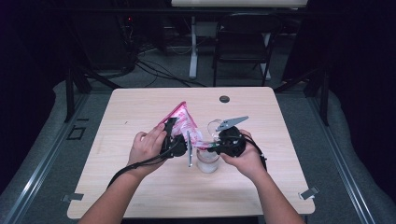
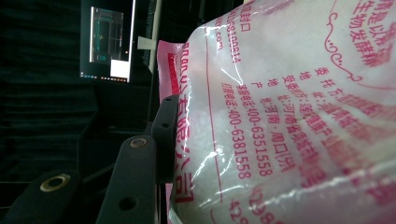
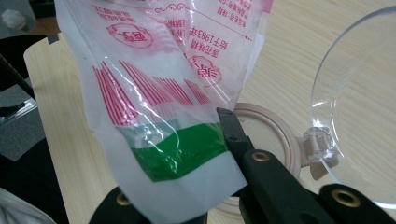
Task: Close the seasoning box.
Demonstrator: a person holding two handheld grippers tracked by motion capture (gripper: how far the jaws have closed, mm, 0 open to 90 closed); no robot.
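Pink-and-clear plastic bag [image 1: 180, 122] of white grains, tilted over the jar [image 1: 207, 161] on the wooden tabletop [image 1: 140, 102]. Pinched at its fat part by left claw [image 1: 172, 140], at its lower corner by right claw [image 3: 187, 186]. Clear lid [image 3: 359, 107] flipped open beside.

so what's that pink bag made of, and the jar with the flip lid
Bag: thin glossy plastic film, by its wrinkles, glare and see-through patches. Jar: clear and shiny, glass or hard plastic, hard to tell; its hinged lid looks like clear moulded plastic.
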